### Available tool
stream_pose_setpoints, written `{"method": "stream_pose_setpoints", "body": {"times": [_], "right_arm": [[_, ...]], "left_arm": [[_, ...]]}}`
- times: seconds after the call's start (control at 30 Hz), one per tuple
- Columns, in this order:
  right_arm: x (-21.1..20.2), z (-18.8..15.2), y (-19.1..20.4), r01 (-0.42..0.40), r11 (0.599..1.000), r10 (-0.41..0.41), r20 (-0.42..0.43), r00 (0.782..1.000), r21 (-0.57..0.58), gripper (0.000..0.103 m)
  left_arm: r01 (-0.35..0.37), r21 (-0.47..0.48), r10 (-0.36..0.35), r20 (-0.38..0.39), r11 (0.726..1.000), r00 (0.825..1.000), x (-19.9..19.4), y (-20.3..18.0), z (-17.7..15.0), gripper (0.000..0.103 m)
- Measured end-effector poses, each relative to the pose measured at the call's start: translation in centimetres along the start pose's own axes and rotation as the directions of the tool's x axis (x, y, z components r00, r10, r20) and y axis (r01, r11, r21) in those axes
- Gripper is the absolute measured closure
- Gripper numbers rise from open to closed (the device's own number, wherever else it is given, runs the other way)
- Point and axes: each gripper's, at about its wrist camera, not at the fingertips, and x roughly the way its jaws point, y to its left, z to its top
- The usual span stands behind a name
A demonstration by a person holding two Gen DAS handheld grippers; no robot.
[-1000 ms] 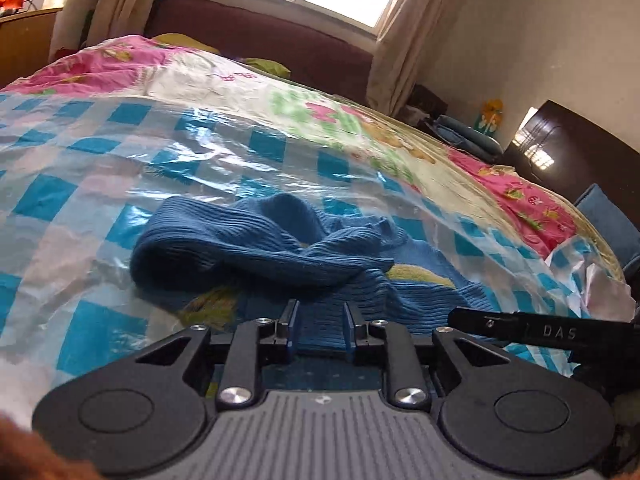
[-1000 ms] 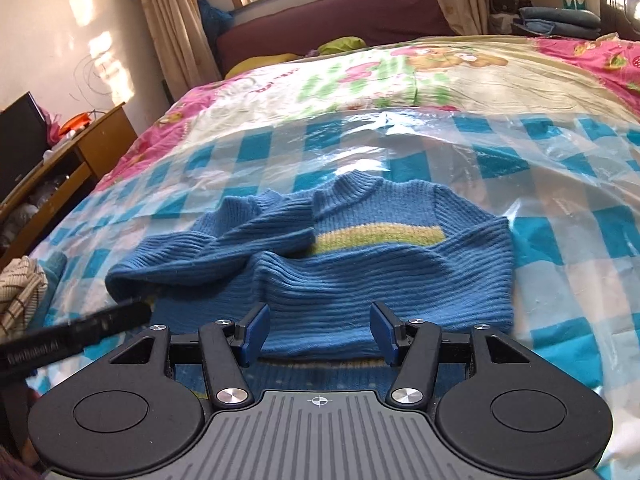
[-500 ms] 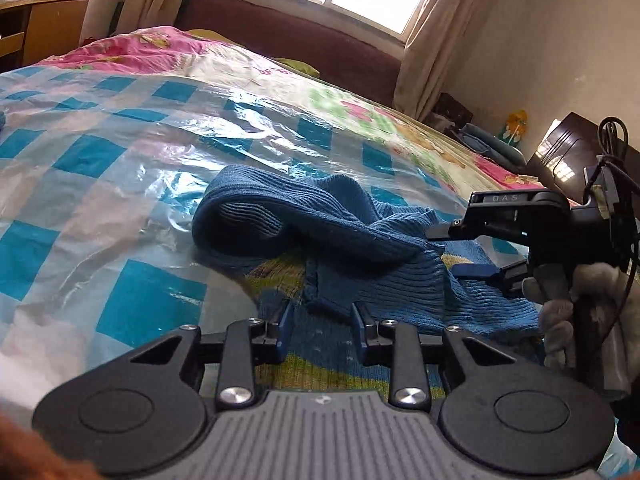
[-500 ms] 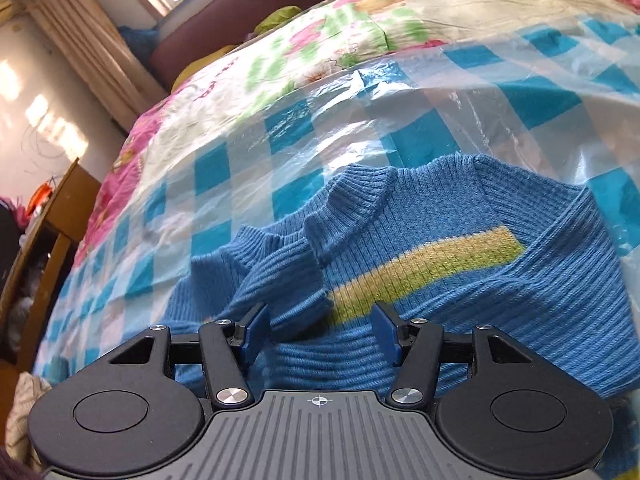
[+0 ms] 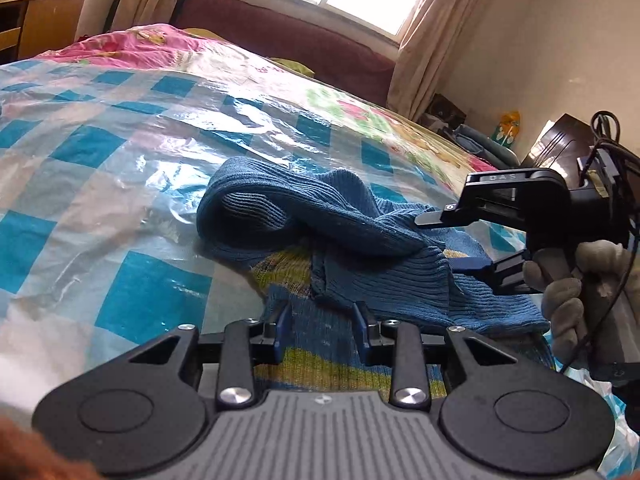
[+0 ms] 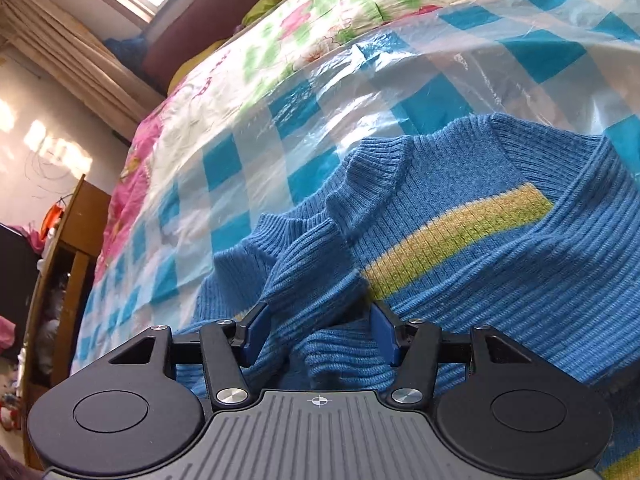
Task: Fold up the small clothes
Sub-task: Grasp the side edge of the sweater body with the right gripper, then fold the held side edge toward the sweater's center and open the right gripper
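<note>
The blue sweater is lying crumpled on the plastic-covered bed, filling the lower centre of both views. Over the last second the right gripper has been rolling and closing in on the bunched sleeve; its jaws are closing with the sleeve fold between them, not yet pinching. The left gripper has been sinking to the hem, jaws partly open, gripping nothing. Judgement: sleeve fold-in is beginning.
</note>
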Motion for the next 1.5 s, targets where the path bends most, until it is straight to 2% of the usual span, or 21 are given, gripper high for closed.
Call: {"method": "stream_pose_setpoints", "body": {"times": [0.03,0.1,0.2,0.33,0.5,0.63,0.73,0.83,0.93,1.13,1.3,1.33,1.4,1.5], "right_arm": [[0.3,0.1,0.1,0.002,1.000,-0.002,-0.001,1.000,0.003,0.057],[1.0,0.3,0.1,0.009,1.000,-0.009,-0.010,1.000,0.022,0.080],[1.3,0.3,0.0,-0.013,0.999,0.015,-0.024,1.000,0.050,0.093],[-0.5,0.6,0.8,-0.049,0.999,0.049,0.018,0.999,0.008,0.094],[-5.5,2.3,1.0,-0.102,0.994,0.106,0.116,0.988,-0.036,0.095],[-10.1,3.3,-0.8,-0.113,0.993,0.119,0.197,0.973,-0.042,0.095],[-12.3,3.2,-3.0,-0.082,0.996,0.091,0.237,0.967,-0.046,0.095],[-11.6,2.5,-6.2,0.007,1.000,-0.005,0.208,0.978,-0.011,0.095],[-10.1,1.6,-8.7,0.063,0.998,-0.067,0.180,0.981,0.024,0.095],[-9.6,0.1,-10.6,0.050,0.998,-0.057,0.162,0.985,0.049,0.095],[-10.7,-0.1,-10.7,0.046,0.999,-0.049,0.165,0.985,0.021,0.094],[-10.6,-0.1,-10.8,0.043,0.999,-0.045,0.144,0.989,0.018,0.092],[-10.3,-0.3,-11.0,0.092,0.996,-0.093,0.116,0.989,0.011,0.090],[-10.6,-0.7,-11.0,0.102,0.995,-0.098,0.130,0.987,-0.021,0.089]], "left_arm": [[0.003,-0.006,-0.003,0.002,1.000,1.000,0.0,0.1,0.0,0.067],[0.006,-0.014,-0.006,0.007,1.000,1.000,0.0,0.3,0.0,0.067],[0.011,-0.023,-0.010,0.011,1.000,1.000,0.0,0.5,0.1,0.067],[0.011,-0.024,-0.010,0.026,1.000,1.000,-0.3,0.4,0.1,0.065],[0.016,-0.024,-0.015,0.044,1.000,0.999,-0.6,0.2,0.1,0.056],[0.012,-0.006,-0.011,0.048,1.000,0.999,-0.8,-0.4,-0.1,0.051],[0.008,0.020,-0.009,0.041,1.000,0.999,-0.7,-1.1,-0.4,0.049],[-0.008,0.047,0.007,0.016,0.999,1.000,-0.3,-1.9,-0.8,0.049],[-0.034,0.081,0.033,0.018,0.996,0.999,-0.4,-2.7,-0.8,0.048],[-0.048,0.110,0.044,0.038,0.993,0.998,-0.7,-3.9,0.5,0.048],[-0.073,0.187,0.067,0.042,0.980,0.997,0.9,-5.7,2.2,0.048],[-0.084,0.197,0.079,0.034,0.977,0.996,1.6,-6.0,2.5,0.048],[-0.110,0.198,0.111,0.009,0.974,0.994,2.9,-6.0,3.0,0.048],[-0.162,0.232,0.178,-0.048,0.959,0.983,4.6,-5.6,2.9,0.048]]}}
